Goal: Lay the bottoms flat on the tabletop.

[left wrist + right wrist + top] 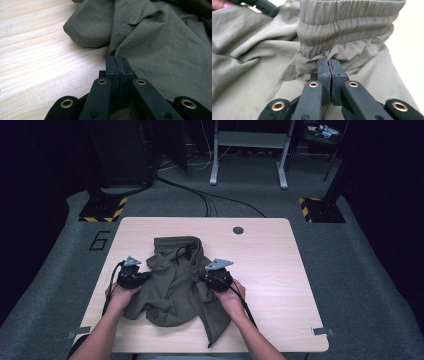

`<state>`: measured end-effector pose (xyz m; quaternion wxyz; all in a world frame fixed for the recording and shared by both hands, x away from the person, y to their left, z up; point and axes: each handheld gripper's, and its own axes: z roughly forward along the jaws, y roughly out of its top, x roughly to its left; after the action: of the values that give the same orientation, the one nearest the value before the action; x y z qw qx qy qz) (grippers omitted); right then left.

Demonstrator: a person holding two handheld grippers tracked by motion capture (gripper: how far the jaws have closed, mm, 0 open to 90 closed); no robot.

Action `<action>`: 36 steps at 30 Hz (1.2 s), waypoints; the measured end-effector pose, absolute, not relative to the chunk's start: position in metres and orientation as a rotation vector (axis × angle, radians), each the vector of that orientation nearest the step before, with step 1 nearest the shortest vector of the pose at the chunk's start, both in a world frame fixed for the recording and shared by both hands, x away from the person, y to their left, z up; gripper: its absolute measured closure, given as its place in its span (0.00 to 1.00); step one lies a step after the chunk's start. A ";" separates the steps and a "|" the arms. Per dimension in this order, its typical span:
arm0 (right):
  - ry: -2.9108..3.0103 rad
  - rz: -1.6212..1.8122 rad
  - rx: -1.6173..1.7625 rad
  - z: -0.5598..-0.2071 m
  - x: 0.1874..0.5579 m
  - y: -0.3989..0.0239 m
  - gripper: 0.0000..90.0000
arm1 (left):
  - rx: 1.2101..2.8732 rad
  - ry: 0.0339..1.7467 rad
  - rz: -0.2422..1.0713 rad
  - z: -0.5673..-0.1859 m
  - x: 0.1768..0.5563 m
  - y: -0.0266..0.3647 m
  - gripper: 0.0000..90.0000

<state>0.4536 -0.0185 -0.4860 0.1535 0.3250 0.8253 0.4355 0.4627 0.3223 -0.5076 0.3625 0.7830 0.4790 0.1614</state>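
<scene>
Mid-worktop [280,270]: olive trousers [175,285], crumpled, soft, light (likely slippery). Left gripper [117,60] jaws clamped on a seam; right gripper [328,61] jaws pinching fabric under the elastic waistband [347,27], the firmest hold.

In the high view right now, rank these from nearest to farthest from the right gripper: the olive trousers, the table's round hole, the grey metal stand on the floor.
1. Trousers: at the right gripper, bunched at the table's middle; its fingers are shut on the cloth.
2. Round hole: beyond the gripper, near the table's far edge.
3. Metal stand: farthest, on the floor past the table.
</scene>
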 end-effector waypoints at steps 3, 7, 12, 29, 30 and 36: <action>2.345 1.252 0.947 -0.483 0.457 -0.028 0.98 | 2.010 1.238 0.420 -0.508 0.462 0.323 0.99; 2.310 1.248 0.969 -0.476 0.463 -0.049 0.98 | 2.019 1.236 0.407 -0.507 0.462 0.323 0.99; 2.274 1.237 1.024 -0.475 0.469 -0.070 0.98 | 2.008 1.243 0.398 -0.507 0.462 0.324 0.99; 2.208 1.203 1.117 -0.481 0.490 -0.113 0.97 | 2.004 1.253 0.388 -0.507 0.461 0.329 0.99; 2.204 1.201 1.129 -0.482 0.491 -0.114 0.97 | 2.001 1.253 0.392 -0.507 0.461 0.329 0.99; 2.176 1.218 1.177 -0.490 0.505 -0.125 0.97 | 1.985 1.260 0.383 -0.508 0.460 0.330 0.99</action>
<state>0.5046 -0.1252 -0.4902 0.1910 0.4189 0.7746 0.4337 0.4602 0.3302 -0.5083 0.3707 0.7740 0.4911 0.1495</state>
